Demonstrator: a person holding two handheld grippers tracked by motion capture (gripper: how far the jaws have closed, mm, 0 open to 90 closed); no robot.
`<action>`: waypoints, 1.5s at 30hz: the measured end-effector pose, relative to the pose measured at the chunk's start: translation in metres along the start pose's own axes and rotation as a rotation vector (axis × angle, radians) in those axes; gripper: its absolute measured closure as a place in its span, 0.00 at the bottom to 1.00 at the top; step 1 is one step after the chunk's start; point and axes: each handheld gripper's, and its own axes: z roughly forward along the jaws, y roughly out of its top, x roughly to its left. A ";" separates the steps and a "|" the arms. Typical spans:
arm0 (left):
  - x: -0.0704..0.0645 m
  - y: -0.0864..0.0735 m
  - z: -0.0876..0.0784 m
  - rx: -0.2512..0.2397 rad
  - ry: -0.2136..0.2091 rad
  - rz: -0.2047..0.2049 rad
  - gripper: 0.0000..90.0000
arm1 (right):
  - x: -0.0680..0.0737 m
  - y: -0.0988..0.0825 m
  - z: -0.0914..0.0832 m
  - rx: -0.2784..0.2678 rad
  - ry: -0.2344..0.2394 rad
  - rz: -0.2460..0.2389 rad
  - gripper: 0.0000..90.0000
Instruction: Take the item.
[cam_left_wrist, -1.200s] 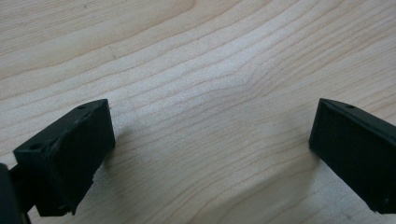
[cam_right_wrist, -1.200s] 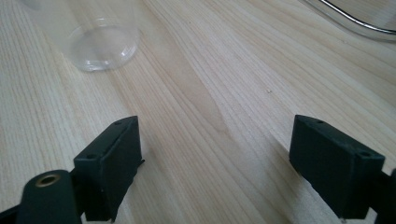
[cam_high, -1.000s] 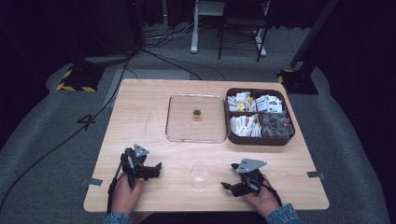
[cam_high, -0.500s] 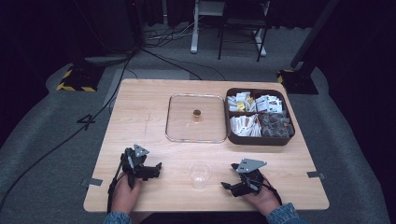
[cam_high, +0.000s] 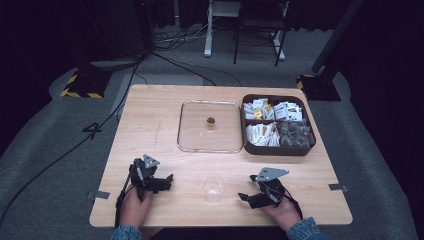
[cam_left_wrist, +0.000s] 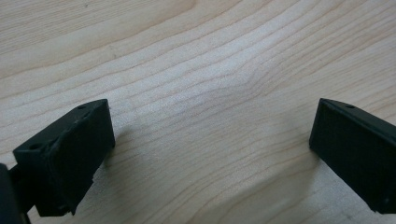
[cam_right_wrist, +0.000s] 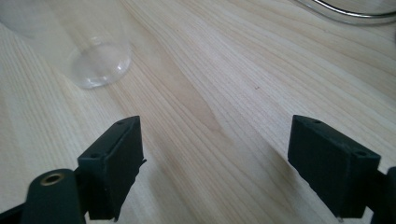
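At the near edge of the table:
Left gripper (cam_high: 159, 183): held low over bare wood at the near left, jaws spread wide, nothing between them.
Right gripper (cam_high: 250, 198): held at the near right, jaws likewise released and wide apart, only wood grain seen between them; it is pointed toward the middle of the table.
Clear cup (cam_high: 214, 186): stood upright on the table (cam_high: 150, 115) between the two grippers, near the right one but apart from it; in the right gripper view its base (cam_right_wrist: 99, 65) is seen beyond the left jaw, untouched.
Glass lid (cam_high: 209, 126): laid flat farther back at the centre, a small knob at its middle, just beside the box.
Compartment box (cam_high: 278, 148): placed at the far right, filled with sachets and packets sorted by section.
Progress: judged to be at the very start; nothing is gripped, the cup is empty as far as can be told, and no packet is taken out.
Left to do: the cup is probably to be approached and grasped first.
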 end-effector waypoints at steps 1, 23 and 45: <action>0.000 0.000 0.000 0.000 0.000 0.000 0.00 | -0.001 0.001 -0.002 0.002 0.006 0.014 0.21; 0.000 -0.001 0.000 -0.003 0.006 -0.003 0.00 | -0.006 0.032 -0.053 -0.159 0.009 0.035 0.26; 0.001 0.001 0.001 0.000 0.005 0.002 0.00 | -0.031 0.052 -0.076 -0.222 -0.086 0.008 0.29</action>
